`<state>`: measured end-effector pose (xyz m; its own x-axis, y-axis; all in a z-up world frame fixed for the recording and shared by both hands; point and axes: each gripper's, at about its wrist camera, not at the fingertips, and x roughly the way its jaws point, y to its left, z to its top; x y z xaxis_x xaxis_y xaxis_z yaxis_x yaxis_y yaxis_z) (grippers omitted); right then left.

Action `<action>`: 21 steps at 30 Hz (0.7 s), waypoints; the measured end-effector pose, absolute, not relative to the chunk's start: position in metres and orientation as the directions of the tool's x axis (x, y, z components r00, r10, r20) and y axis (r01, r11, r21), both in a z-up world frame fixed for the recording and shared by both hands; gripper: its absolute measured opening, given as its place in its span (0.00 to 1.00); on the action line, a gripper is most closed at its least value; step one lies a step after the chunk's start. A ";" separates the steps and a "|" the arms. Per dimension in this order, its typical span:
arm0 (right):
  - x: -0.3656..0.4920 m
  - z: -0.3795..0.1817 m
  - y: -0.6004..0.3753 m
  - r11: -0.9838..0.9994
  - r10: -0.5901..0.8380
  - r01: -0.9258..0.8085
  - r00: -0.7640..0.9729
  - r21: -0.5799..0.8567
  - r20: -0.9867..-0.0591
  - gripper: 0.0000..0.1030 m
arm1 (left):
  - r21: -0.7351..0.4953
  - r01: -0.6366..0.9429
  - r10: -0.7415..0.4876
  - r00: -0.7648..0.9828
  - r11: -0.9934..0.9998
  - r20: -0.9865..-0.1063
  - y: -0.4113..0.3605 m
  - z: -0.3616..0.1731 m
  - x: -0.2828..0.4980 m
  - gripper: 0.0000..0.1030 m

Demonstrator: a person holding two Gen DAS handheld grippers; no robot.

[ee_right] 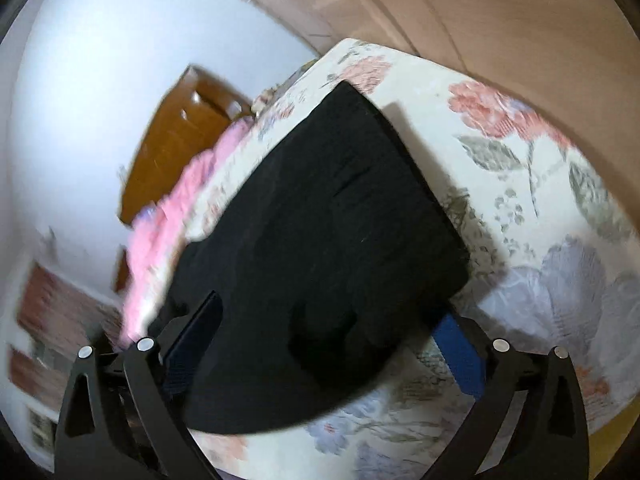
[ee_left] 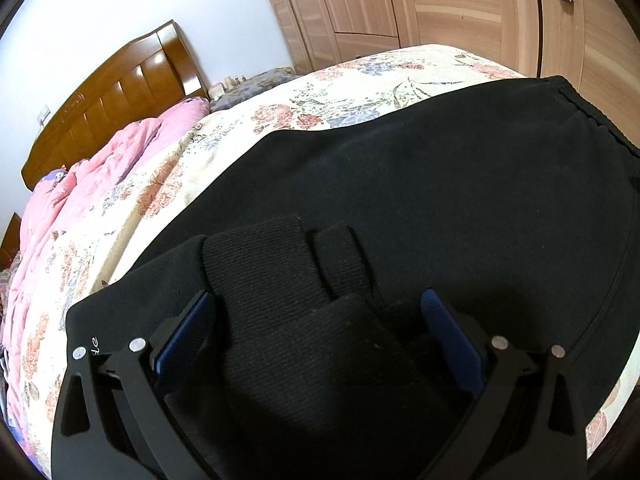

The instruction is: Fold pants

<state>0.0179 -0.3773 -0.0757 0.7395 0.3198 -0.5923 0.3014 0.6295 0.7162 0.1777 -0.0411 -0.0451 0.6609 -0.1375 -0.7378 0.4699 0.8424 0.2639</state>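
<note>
1. The black pants (ee_left: 420, 200) lie folded flat on the floral bedspread (ee_left: 352, 80), the ribbed cuffs (ee_left: 288, 264) turned back onto the upper layer, likely to shorten the bundle.
2. The left gripper (ee_left: 320, 328) hangs just over those cuffs with its jaws spread wide, pinching nothing, blue pads (ee_left: 188, 332) flanking the cloth.
3. The right gripper (ee_right: 324, 344) is likewise released above the near corner; that view is blurred, so contact is uncertain.
4. Beyond lie a pink quilt (ee_left: 100, 168), a wooden headboard (ee_left: 120, 96) and a wardrobe (ee_left: 440, 0).
</note>
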 end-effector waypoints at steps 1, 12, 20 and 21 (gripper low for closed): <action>0.017 -0.076 -0.375 0.640 0.334 0.293 0.727 0.710 -0.601 0.95 | 0.263 0.471 -0.139 0.660 0.842 -0.738 -0.041 -0.045 0.178 0.99; 0.004 -0.069 -0.366 0.604 0.227 0.285 0.833 0.744 -0.504 0.68 | 0.254 0.475 -0.150 0.660 0.843 -0.736 -0.038 -0.044 0.176 0.99; 0.003 -0.080 -0.367 0.681 0.194 0.346 0.765 0.645 -0.614 0.63 | 0.250 0.478 -0.154 0.657 0.842 -0.738 -0.038 -0.045 0.176 0.99; 0.002 -0.080 -0.368 0.677 0.186 0.346 0.773 0.649 -0.606 0.59 | 0.249 0.479 -0.154 0.656 0.842 -0.739 -0.038 -0.044 0.176 0.99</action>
